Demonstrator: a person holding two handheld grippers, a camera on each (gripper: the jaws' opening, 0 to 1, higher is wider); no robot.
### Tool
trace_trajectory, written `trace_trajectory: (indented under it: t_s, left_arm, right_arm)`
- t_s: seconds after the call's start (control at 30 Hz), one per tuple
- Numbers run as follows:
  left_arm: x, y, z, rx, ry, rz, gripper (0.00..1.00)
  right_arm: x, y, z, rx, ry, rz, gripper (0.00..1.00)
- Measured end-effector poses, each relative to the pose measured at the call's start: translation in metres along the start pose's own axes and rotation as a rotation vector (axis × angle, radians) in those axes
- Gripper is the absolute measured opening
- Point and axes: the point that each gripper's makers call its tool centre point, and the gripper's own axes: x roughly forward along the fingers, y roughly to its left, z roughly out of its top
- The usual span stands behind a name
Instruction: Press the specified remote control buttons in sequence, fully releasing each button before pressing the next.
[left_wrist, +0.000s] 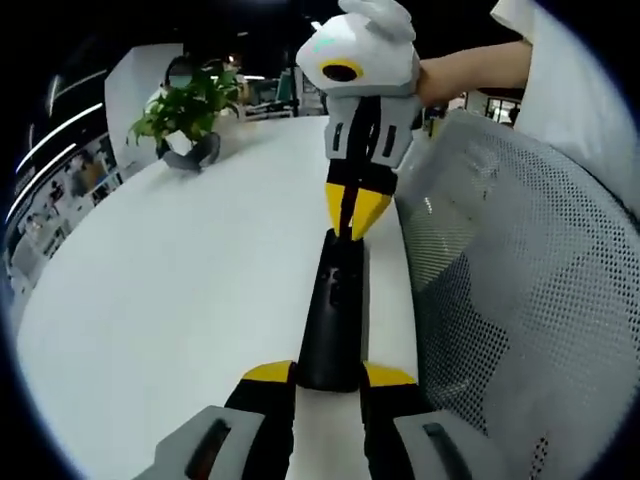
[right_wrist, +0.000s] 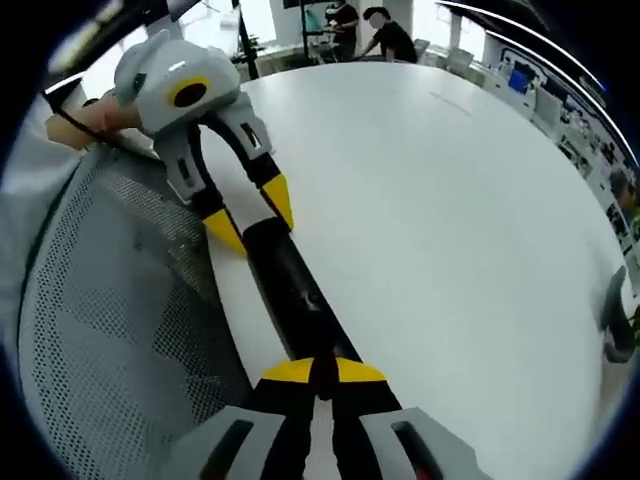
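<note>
Left gripper view | left gripper (left_wrist: 330, 376) jaws pinch remote (left_wrist: 333, 315) | right gripper (right_wrist: 318, 371) jaws together | no legible writing

Black remote control (left_wrist: 333, 315) lying lengthwise on white table (left_wrist: 190, 290)

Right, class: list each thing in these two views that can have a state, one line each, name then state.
remote control: lying flat on the white table, near its edge, buttons up.
left gripper: jaws shut on the remote control's near end.
right gripper: jaws shut together, tips down at the remote control's other end.
potted plant: upright on the table's far side.
mesh chair: drawn up against the table edge.
</note>
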Motion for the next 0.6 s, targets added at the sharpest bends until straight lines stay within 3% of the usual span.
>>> trace_trajectory:
  t_s: [0.07,0.17,0.37,0.5,0.57,0.6]
  left_arm:
    - [0.000,0.000,0.001,0.002,-0.005,-0.003,0.24]
    - [0.001,0.000,0.001,0.004,-0.013,-0.005,0.24]
    - [0.002,-0.004,0.002,0.018,-0.022,-0.019,0.24]
    - [0.002,-0.003,0.002,0.013,-0.027,-0.020,0.24]
    - [0.002,-0.004,0.002,0.013,-0.028,-0.022,0.24]
    - [0.002,-0.004,0.002,0.014,-0.027,-0.022,0.24]
  right_arm:
    - [0.000,-0.003,-0.001,-0.034,0.001,-0.020,0.00]
    - [-0.001,-0.008,0.001,0.022,-0.013,-0.013,0.00]
    - [-0.004,-0.008,0.015,0.011,-0.052,0.012,0.00]
    - [0.004,0.000,0.010,-0.057,-0.002,0.063,0.00]
    - [0.006,-0.002,0.001,-0.094,0.055,0.046,0.00]
    - [0.006,-0.001,0.009,-0.114,0.009,0.052,0.00]
